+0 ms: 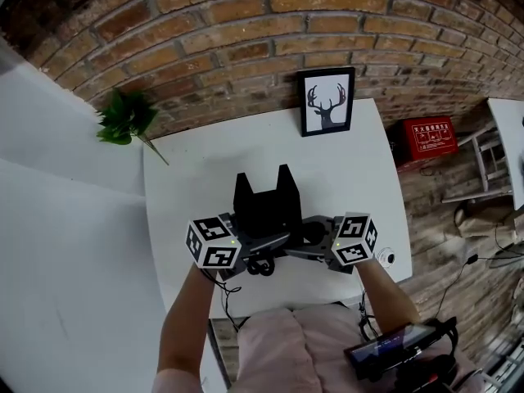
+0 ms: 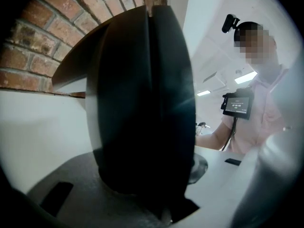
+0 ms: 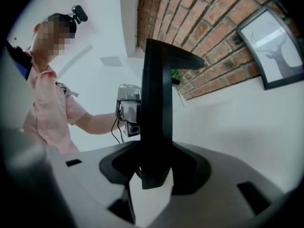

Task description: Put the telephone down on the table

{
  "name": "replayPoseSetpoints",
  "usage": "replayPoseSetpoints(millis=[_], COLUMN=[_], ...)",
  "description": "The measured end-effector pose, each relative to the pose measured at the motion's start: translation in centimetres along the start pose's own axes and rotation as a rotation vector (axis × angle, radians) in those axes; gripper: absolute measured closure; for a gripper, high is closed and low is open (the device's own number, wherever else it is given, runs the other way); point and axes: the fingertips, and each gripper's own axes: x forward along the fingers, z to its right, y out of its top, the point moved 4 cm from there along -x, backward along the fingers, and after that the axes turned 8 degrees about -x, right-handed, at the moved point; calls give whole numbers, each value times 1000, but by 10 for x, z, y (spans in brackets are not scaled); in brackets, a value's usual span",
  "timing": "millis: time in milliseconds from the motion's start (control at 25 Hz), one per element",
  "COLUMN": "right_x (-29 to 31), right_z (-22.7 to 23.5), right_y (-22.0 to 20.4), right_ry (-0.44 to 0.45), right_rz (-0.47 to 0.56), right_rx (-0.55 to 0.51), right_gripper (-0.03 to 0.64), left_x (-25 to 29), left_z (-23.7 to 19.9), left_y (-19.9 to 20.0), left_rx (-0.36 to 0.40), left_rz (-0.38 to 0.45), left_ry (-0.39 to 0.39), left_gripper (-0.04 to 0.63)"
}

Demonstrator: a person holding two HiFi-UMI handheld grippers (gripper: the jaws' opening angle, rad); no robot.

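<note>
A black telephone [image 1: 266,201] with two upright prongs hangs low over the white table [image 1: 348,170], held between my two grippers. My left gripper [image 1: 252,250] grips its left side, and in the left gripper view the dark telephone body [image 2: 142,103] fills the space between the grey jaws, with that gripper [image 2: 152,194] shut on it. From the other side my right gripper [image 1: 309,237] holds it. The right gripper view has the telephone [image 3: 156,113] edge-on, seated in the notch of that gripper [image 3: 152,177]. Whether its underside touches the table is hidden.
A framed deer picture [image 1: 326,101] leans on the brick wall at the table's back. A green plant [image 1: 127,117] sits at the back left corner. A small white round object [image 1: 386,259] lies at the table's right edge. A red box [image 1: 430,136] stands on the floor to the right.
</note>
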Motion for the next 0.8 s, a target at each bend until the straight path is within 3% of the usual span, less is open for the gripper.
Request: replayPoseSetpoints(millis=[800], right_x=[8], right_z=[23], right_y=[-35], right_ry=[-18], right_rz=[-45], right_rx=[162], right_gripper=[428], left_x=[16], left_z=[-42], left_y=[-29], left_rx=[-184], left_rz=[-12], left_ry=[-62], left_gripper=[423])
